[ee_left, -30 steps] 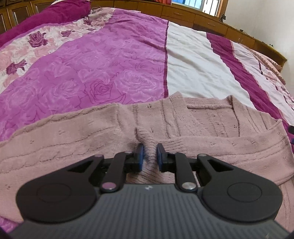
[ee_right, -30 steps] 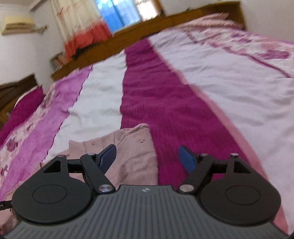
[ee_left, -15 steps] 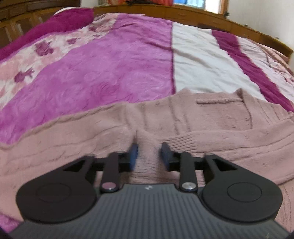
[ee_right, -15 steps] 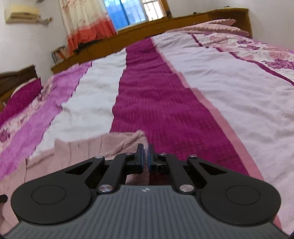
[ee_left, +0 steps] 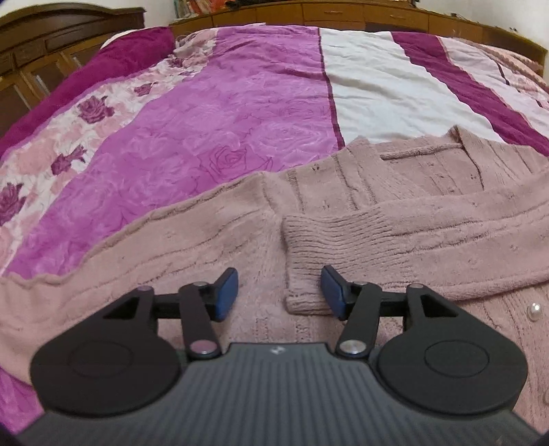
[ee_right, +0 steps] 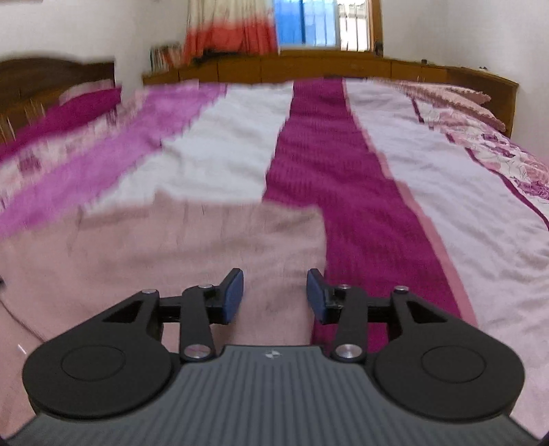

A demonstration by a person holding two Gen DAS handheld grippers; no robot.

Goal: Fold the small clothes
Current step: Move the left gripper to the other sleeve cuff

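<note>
A dusty-pink knitted cardigan (ee_left: 377, 192) lies flat on the bed. One sleeve is folded across its chest, and the ribbed cuff (ee_left: 308, 260) lies just ahead of my left gripper (ee_left: 279, 293). The left gripper is open and empty, its right pad next to the cuff. In the right wrist view the cardigan (ee_right: 192, 247) shows blurred, its right edge meeting the magenta stripe. My right gripper (ee_right: 274, 295) is open and empty above that edge.
The bedspread (ee_left: 240, 103) has purple, white and magenta stripes with rose prints. A dark wooden headboard (ee_left: 68, 31) stands at the left, and low wooden cabinets (ee_right: 326, 68) run along the far wall under a window. A pearl button (ee_left: 534, 311) sits on the cardigan front.
My left gripper opened and let go of the sleeve cuff, which now lies flat. My right gripper shut on the cardigan's edge half a second ago and has now opened and moved back.
</note>
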